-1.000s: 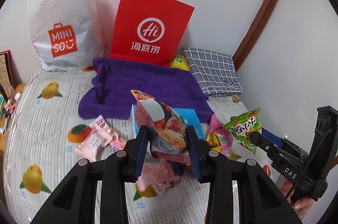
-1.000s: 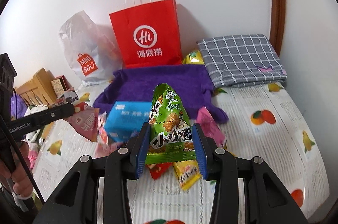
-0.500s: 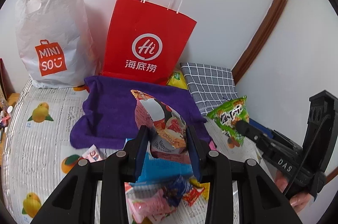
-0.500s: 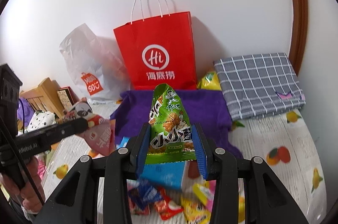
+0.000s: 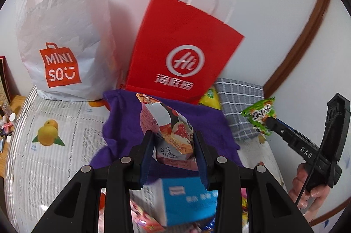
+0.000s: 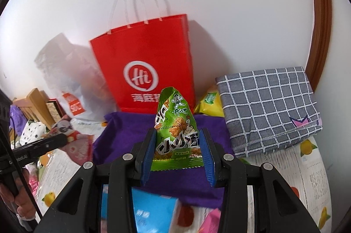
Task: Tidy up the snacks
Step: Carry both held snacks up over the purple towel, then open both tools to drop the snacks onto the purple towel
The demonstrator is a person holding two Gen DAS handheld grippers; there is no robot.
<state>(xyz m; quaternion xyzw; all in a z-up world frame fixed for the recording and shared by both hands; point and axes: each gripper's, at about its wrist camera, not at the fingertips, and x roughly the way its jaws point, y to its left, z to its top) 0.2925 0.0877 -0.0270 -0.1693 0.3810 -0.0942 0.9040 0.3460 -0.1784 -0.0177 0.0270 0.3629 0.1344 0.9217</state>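
Each view is taken from behind a pair of gripper fingers, angled downward across a bed toward a white wall. The red paper bag [image 5: 179, 55] [image 6: 147, 66], purple cloth [image 5: 122, 123] [image 6: 122, 134] and checked cloth [image 5: 239, 101] [image 6: 267, 105] are seen close up in both, from slightly left and slightly right.

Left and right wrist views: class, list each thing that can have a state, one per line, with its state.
Left claw: shut on pink snack packet.
Right claw: shut on green snack packet.
Red paper bag: upright.
White plastic bag: upright.
Checked cloth: folded.
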